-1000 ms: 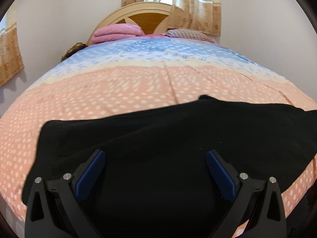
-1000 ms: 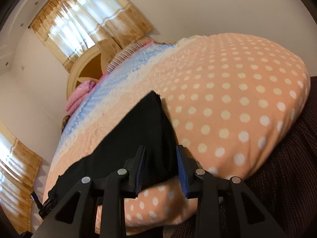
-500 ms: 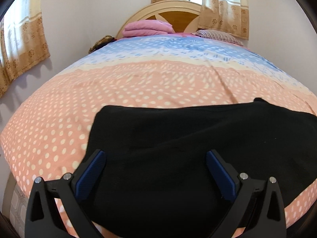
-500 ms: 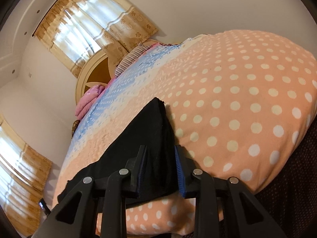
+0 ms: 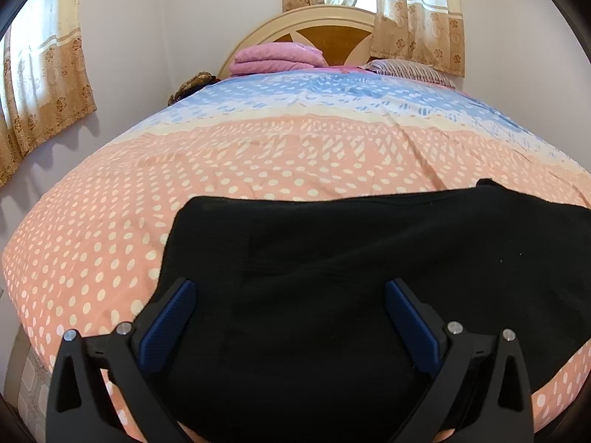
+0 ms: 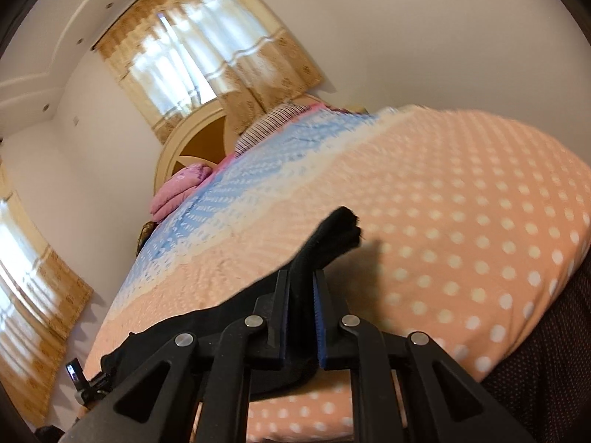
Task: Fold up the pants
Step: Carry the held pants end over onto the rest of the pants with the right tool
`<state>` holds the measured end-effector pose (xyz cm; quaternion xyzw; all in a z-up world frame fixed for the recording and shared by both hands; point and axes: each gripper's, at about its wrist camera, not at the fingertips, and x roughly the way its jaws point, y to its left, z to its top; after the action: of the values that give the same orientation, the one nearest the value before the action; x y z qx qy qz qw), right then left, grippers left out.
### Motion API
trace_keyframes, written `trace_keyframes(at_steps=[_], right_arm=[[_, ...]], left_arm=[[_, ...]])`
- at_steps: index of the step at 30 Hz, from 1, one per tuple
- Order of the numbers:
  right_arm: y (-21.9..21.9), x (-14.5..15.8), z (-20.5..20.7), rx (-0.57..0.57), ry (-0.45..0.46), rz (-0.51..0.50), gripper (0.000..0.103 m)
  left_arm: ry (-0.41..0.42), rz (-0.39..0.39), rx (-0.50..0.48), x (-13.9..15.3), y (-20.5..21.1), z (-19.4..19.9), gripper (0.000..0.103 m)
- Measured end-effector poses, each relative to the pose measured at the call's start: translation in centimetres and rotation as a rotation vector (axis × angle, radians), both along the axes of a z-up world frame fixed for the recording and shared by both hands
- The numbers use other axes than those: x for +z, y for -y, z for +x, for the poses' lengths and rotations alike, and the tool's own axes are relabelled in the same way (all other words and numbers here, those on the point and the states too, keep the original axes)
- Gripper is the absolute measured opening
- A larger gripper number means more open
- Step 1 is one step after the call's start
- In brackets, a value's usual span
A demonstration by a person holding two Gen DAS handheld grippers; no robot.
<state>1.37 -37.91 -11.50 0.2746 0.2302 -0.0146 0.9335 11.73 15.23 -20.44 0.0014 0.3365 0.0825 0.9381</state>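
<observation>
The black pants (image 5: 369,277) lie flat across the near part of the bed, over the pink dotted cover. My left gripper (image 5: 290,317) is open, its blue pads spread wide just above the cloth near its left end. My right gripper (image 6: 300,313) is shut on the right end of the pants (image 6: 332,236) and holds that end lifted off the bed, the bunched tip sticking up beyond the fingers. The left gripper (image 6: 79,380) shows at the lower left of the right wrist view.
The bed (image 5: 258,155) has a pink and blue cover. A folded pink blanket (image 5: 277,59) and a striped pillow (image 5: 406,70) lie at the wooden headboard (image 5: 332,37). Curtained windows are on the left wall (image 5: 40,74) and behind the headboard. The bed's near edge drops off below the pants.
My right gripper has closed tighter and raised the pants' right end off the bed. The left gripper has shifted left along the pants, still open.
</observation>
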Motion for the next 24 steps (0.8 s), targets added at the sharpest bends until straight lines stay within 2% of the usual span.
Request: trace_keyframes(at_steps=[13,24], right_arm=[[-7.3,3.3,1.9,0.159,0.071,-0.079,0.011],[-13.0,4.3,4.3,0.297,0.086,-0.102,0.011]], left_arm=[[0.017,-0.001,0.000,-0.1,-0.1,-0.4,0.103],[0.026,-0.001,-0.001,-0.1,0.1,-0.5,0.103]])
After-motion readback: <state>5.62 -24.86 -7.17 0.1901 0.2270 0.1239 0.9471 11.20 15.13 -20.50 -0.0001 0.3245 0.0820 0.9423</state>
